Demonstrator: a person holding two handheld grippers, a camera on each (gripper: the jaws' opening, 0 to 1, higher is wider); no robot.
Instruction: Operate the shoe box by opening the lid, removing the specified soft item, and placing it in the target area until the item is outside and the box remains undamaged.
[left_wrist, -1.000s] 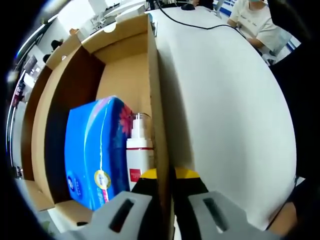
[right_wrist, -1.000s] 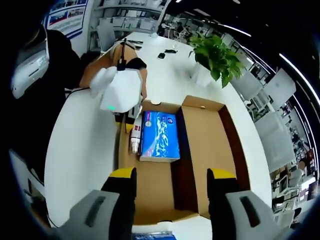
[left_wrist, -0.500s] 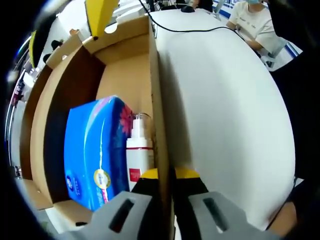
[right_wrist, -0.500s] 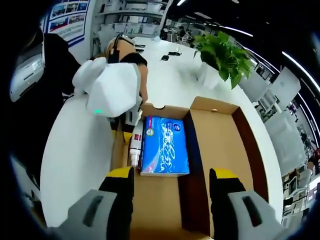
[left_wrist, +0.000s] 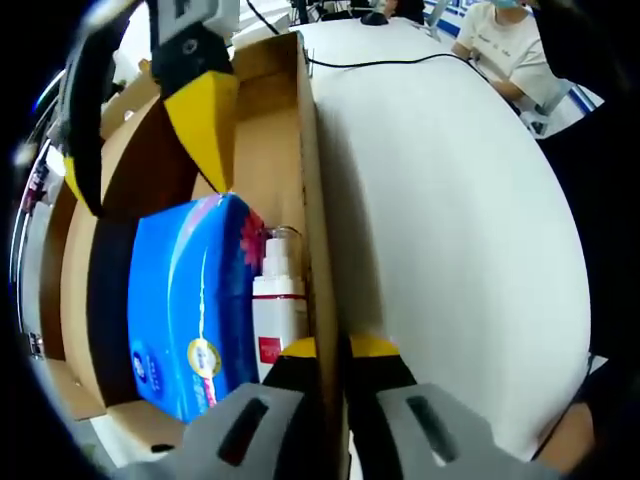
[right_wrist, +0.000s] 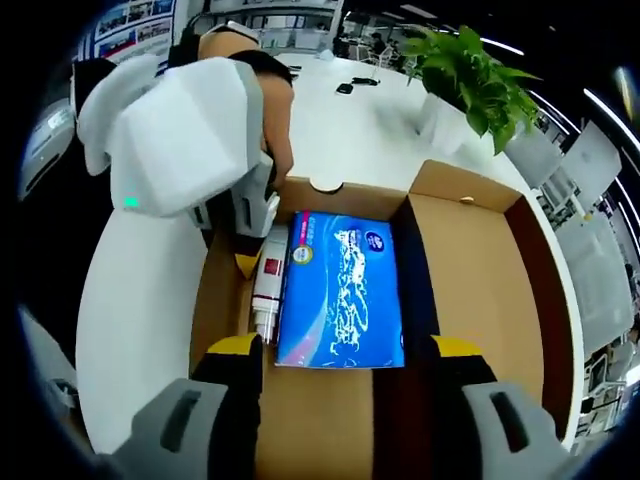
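One white table (left_wrist: 450, 220) carries one open cardboard shoe box (right_wrist: 470, 260), and inside it lie two things side by side: one blue soft pack (right_wrist: 342, 290) with print too blurred to read and one white bottle (right_wrist: 268, 285) with a red label, also unreadable. Two claws are at work: the left claw (left_wrist: 330, 350) is pinched nearly closed on the box's side wall beside the bottle, while the right claw (right_wrist: 348, 350) hangs spread wide over the near end of the blue pack, gripping nothing.

Each gripper has grey moulded jaws with slotted bases and yellow-capped black tips: right gripper (right_wrist: 342, 350) at lower centre, left gripper (left_wrist: 330, 350) at bottom.
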